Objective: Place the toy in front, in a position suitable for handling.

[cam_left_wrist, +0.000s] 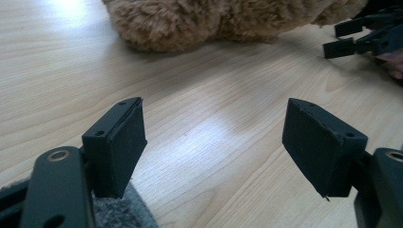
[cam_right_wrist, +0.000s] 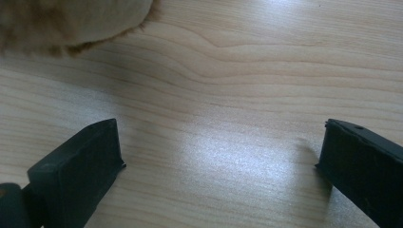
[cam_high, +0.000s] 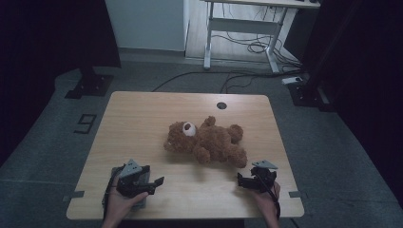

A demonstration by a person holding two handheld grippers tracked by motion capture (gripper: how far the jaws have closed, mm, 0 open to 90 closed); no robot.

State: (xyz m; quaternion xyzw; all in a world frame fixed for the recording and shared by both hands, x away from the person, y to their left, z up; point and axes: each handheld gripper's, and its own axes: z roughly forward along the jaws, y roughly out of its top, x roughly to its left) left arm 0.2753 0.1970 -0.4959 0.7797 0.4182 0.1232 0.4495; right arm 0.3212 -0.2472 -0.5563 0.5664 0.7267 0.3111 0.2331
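A brown teddy bear (cam_high: 209,140) lies on its back in the middle of the wooden table (cam_high: 142,118), white muzzle up and head toward the left. My left gripper (cam_high: 157,184) rests near the front left edge, pointing right, open with bare wood between its pads. In the left gripper view the left gripper (cam_left_wrist: 214,118) faces the bear's fur (cam_left_wrist: 214,19), well short of it. My right gripper (cam_high: 240,180) sits at the front right, just below the bear's leg, open and holding nothing. In the right gripper view the right gripper (cam_right_wrist: 221,137) has the bear (cam_right_wrist: 71,23) at the upper left.
A grey felt pad (cam_high: 115,172) lies under my left hand, its edge (cam_left_wrist: 119,211) showing below the jaw. The right gripper (cam_left_wrist: 366,40) appears far off in the left gripper view. The table has a cable hole (cam_high: 221,105). A white desk frame (cam_high: 247,28) and floor cables stand behind.
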